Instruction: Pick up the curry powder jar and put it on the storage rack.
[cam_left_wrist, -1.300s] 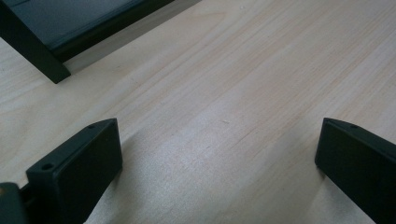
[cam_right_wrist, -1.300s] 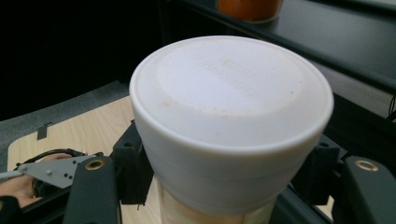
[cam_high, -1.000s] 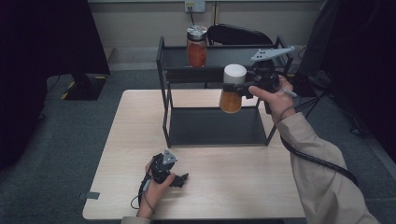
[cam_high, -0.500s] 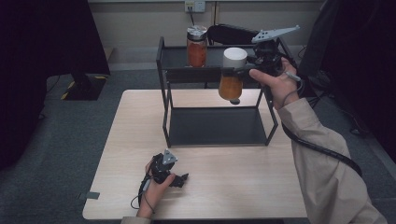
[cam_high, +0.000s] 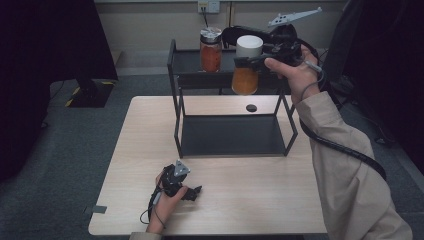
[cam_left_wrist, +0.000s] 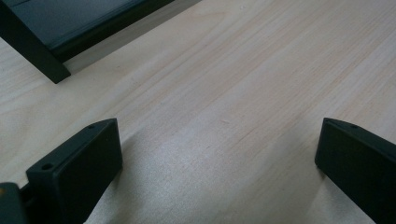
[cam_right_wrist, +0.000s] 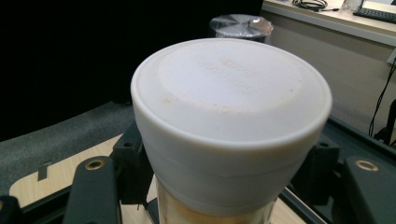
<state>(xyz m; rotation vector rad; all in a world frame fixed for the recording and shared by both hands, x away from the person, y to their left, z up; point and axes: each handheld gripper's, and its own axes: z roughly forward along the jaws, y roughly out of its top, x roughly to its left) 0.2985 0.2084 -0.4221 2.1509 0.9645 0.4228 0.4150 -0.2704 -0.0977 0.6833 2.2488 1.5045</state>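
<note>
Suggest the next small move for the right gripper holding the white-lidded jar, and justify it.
Probably carry the white-lidded jar of orange contents forward and lower it onto the black metal rack's top shelf, beside the silver-lidded jar: the right gripper holds it in the air at the shelf's front edge.

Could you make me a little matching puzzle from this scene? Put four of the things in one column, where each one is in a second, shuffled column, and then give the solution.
Things:
1. white-lidded jar
2. silver-lidded jar
3. left gripper
4. small black disc

Places or states:
A. lying on the table behind the rack
B. standing on the rack's top shelf
C. resting low on the table's near edge, jaws open
D. held in the air by the right gripper

Pairs: 1-D, 2-B, 3-C, 4-A
</note>
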